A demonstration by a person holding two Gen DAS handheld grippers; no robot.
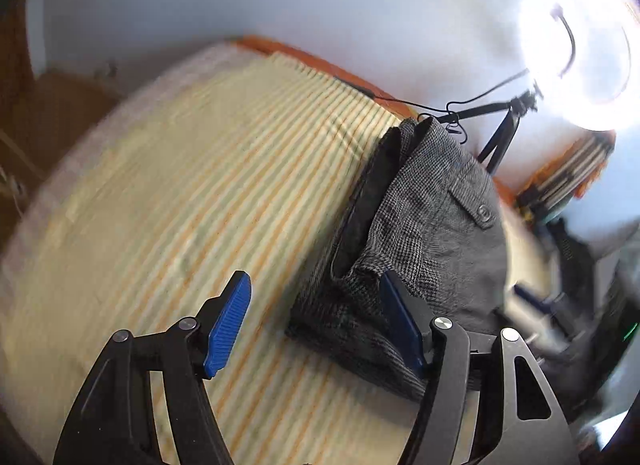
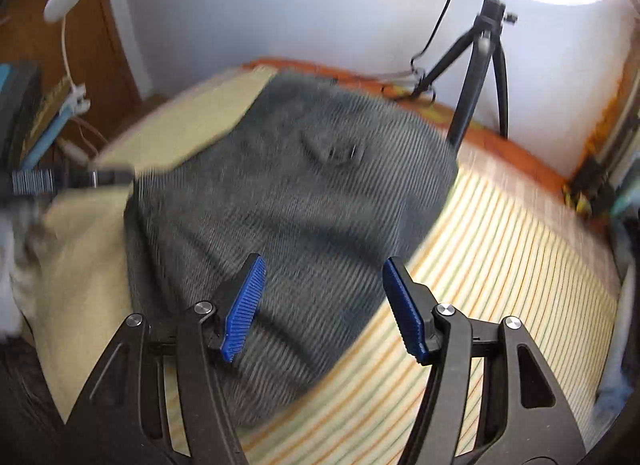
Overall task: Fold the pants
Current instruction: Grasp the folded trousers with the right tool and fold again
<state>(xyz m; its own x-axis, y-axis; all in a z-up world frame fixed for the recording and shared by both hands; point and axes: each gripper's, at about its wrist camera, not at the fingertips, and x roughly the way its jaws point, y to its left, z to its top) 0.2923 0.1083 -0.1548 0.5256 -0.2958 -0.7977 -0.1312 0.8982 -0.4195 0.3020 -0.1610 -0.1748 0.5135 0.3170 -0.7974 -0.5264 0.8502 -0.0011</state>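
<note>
Grey checked pants (image 1: 432,233) lying folded in a bundle on a striped mattress (image 1: 180,185), near the wall. Left hand-held gripper (image 1: 316,325) spread wide, holding nothing, right pad near the cloth edge. Right hand-held gripper (image 2: 324,305) likewise wide and unladen above the pants. Risk, as a judgement: pinching only the top layer, undoing the fold. Motion blur throughout; legs hidden inside the bundle.
</note>
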